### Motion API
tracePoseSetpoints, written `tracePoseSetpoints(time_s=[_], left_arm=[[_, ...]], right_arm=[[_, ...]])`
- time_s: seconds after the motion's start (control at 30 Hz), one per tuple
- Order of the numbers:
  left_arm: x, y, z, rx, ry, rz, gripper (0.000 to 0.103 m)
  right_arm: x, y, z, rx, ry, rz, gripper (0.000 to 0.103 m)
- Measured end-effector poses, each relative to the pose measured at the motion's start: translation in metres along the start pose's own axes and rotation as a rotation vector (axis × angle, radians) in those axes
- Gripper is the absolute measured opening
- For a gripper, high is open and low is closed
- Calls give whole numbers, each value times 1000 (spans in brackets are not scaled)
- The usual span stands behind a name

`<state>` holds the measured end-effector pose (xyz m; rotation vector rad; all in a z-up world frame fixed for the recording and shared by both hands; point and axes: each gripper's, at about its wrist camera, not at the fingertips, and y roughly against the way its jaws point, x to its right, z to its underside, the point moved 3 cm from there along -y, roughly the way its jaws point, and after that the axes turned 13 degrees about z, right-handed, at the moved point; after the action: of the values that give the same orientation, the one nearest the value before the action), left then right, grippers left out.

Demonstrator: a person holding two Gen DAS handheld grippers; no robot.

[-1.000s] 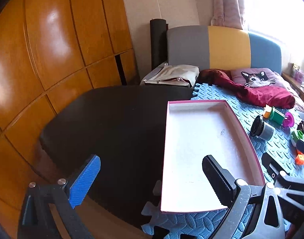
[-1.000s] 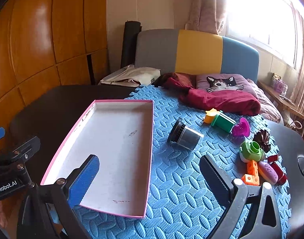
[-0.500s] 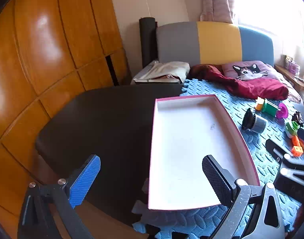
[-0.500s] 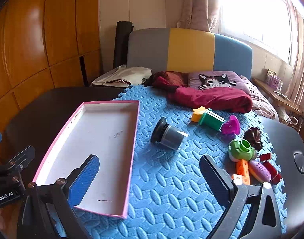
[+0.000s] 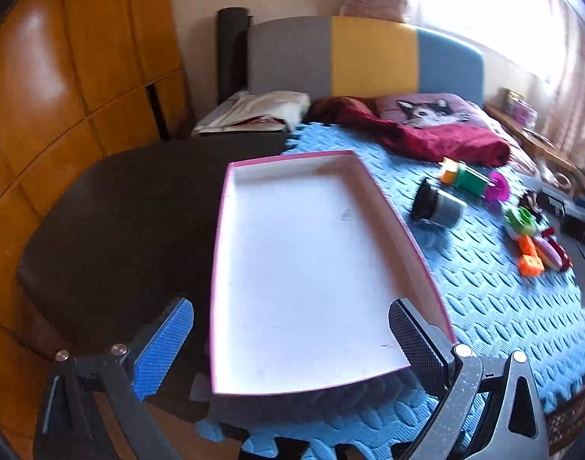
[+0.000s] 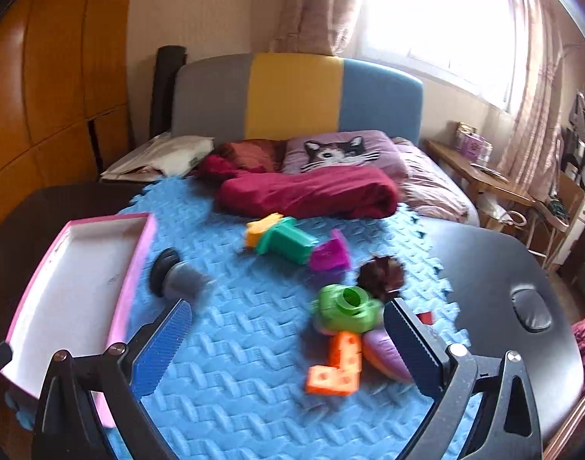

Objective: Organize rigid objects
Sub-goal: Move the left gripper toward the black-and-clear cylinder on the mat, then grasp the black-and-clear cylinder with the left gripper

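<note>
Pink-rimmed white tray (image 5: 384,195) on blue foam mat (image 5: 495,306), left gripper (image 5: 288,331) fingers apart, toys (image 5: 530,237) right

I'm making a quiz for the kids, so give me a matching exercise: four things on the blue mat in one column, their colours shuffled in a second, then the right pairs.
Things:
1. tray rim
2. L-shaped block
3. ring-shaped toy
4. star piece

Colours:
A. green
B. yellow
C. pink
D. orange

Pairs: 1-C, 2-D, 3-A, 4-B
</note>
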<state>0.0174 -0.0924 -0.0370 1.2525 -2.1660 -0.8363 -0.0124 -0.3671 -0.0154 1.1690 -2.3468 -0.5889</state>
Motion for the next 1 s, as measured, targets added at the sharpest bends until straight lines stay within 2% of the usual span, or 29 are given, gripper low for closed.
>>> tracePoseSetpoints(time_s=[0.17,0.3,0.4,0.57,0.77,1.0], left_arm=[[20,-1,-12,11,-82,24,103],[41,-15,-32,5,-145,64,103],[56,-26,-46,7,-169,85,103],[79,-38,-59,14,-214,97,103],[98,-58,-61,-24,-273,117,103],[104,-87,-76,-84,-272,196,100]], right_arm=[[37,-31,-10,-11,-9,26,102],[60,-56,-1,-22,-41,19,102],[75,-74,8,-106,-130,-5,102],[90,-78,7,-117,-225,-38,102],[101,-79,7,-139,-293,-53,102],[107,-80,8,-146,-322,-50,102]])
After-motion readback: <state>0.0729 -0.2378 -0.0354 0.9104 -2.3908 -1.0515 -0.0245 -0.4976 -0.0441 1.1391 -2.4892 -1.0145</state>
